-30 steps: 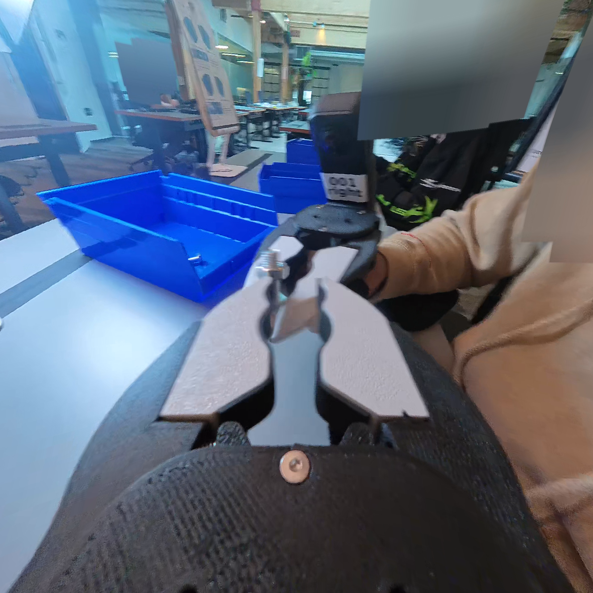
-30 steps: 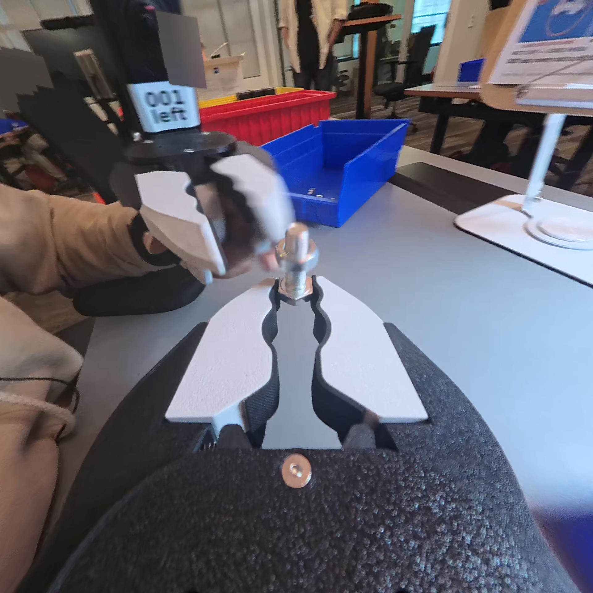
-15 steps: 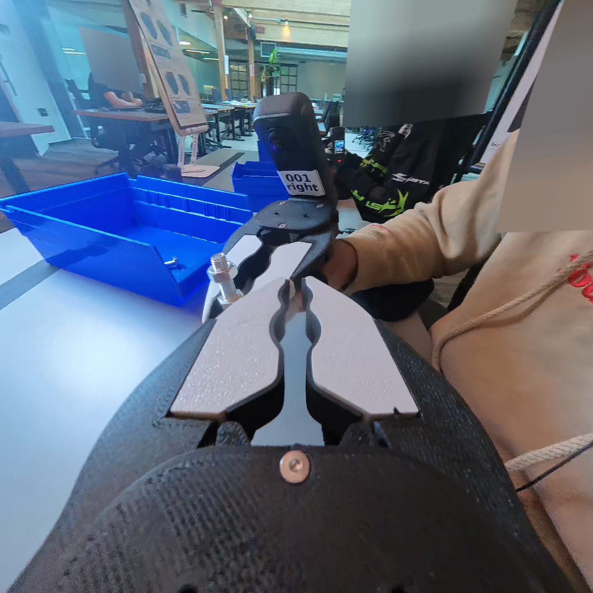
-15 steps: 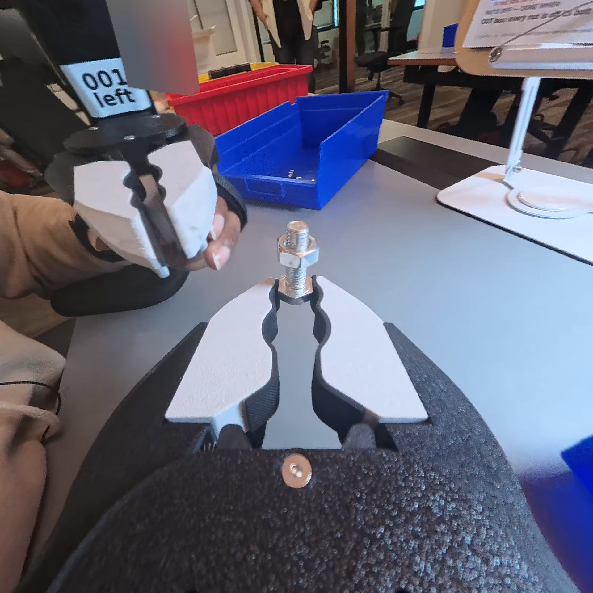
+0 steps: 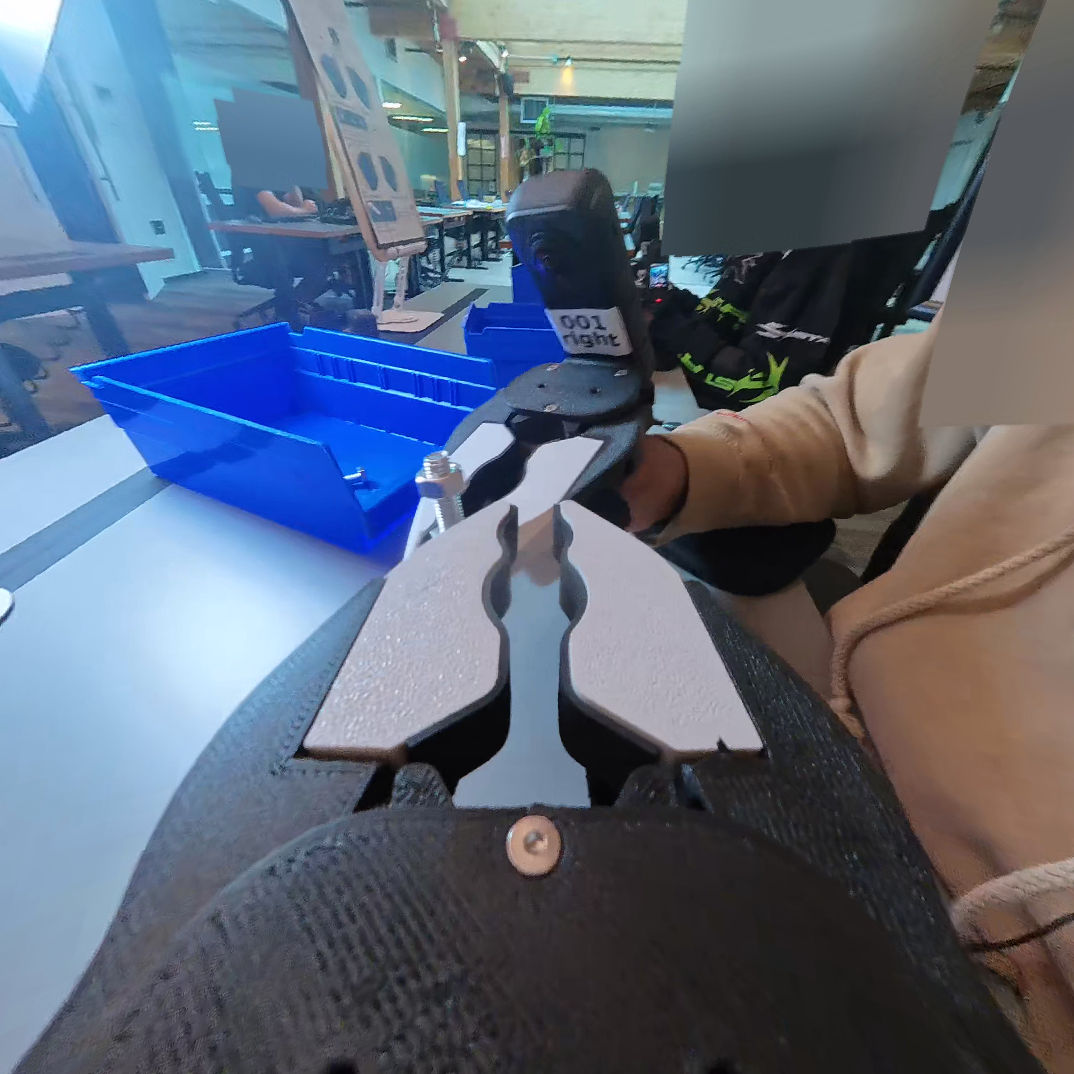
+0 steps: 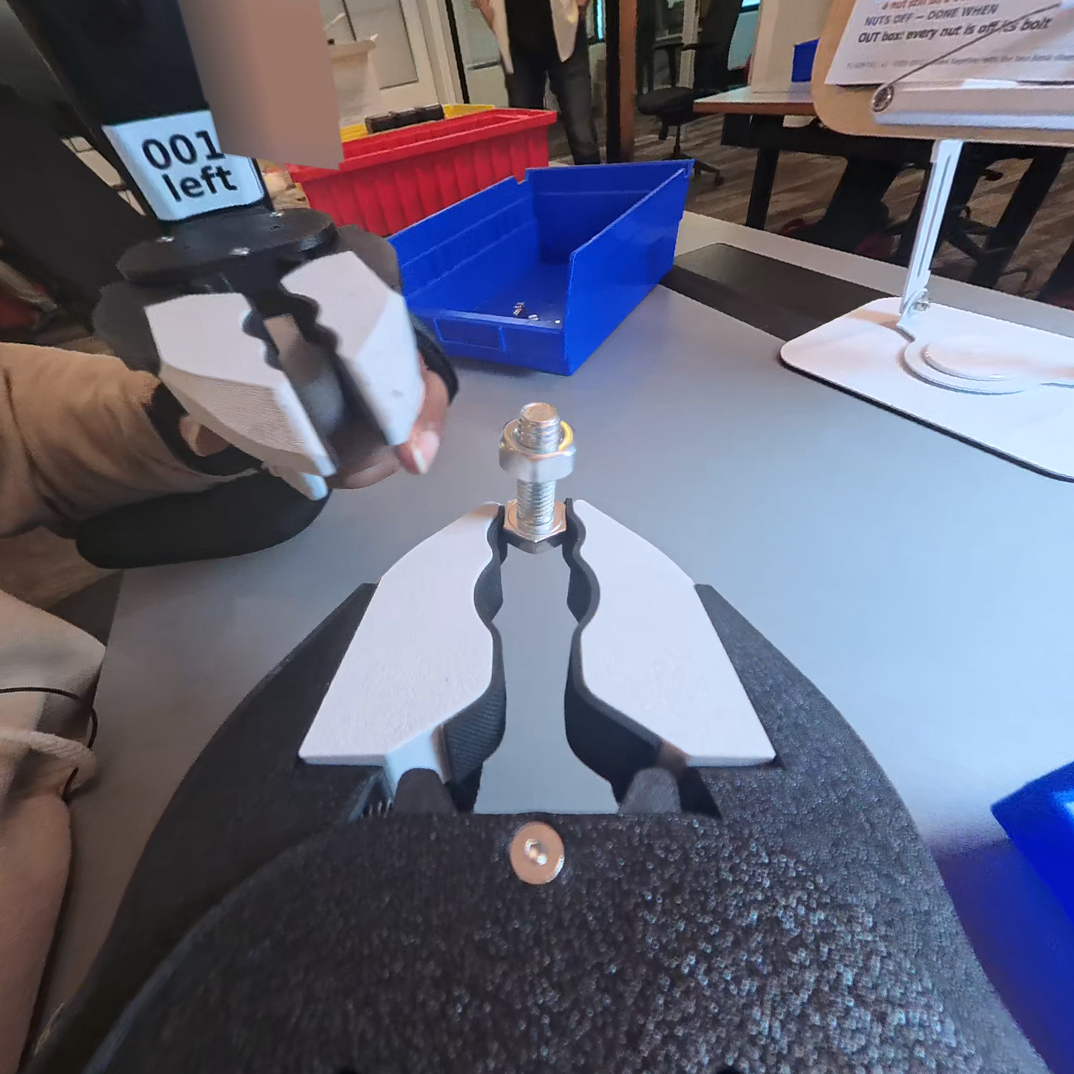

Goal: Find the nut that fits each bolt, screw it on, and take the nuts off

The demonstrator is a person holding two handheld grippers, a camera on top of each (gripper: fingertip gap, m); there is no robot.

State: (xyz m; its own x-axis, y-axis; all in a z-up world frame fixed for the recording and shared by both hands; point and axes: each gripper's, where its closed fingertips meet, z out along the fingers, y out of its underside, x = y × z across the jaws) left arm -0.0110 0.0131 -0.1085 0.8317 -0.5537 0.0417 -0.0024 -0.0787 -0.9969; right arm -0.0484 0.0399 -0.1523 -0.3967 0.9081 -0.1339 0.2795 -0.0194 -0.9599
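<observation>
My right gripper (image 6: 533, 511) is shut on the hex head of a silver bolt (image 6: 532, 503) and holds it upright above the grey table (image 6: 755, 523). A silver nut (image 6: 537, 459) sits on the thread near the bolt's top end. My left gripper (image 5: 536, 511) is empty, its fingers drawn almost together. In the right wrist view it (image 6: 348, 459) hangs to the left of the bolt, apart from it. In the left wrist view the bolt (image 5: 444, 505) and nut (image 5: 441, 479) stand just left of my fingertips, with the right gripper (image 5: 465, 511) behind them.
A blue bin (image 5: 261, 430) with a small bolt (image 5: 354, 475) stands on the table's left, another blue bin (image 5: 505, 337) behind. In the right wrist view a blue bin (image 6: 552, 279) holds small parts (image 6: 532, 311); a red bin (image 6: 441, 163) and a white stand base (image 6: 930, 360) are nearby. The left gripper's tips are roughly 6 cm from the right gripper's.
My left gripper let go of the nut, pulled away to the side and closed down empty. The right gripper still holds the bolt upright.
</observation>
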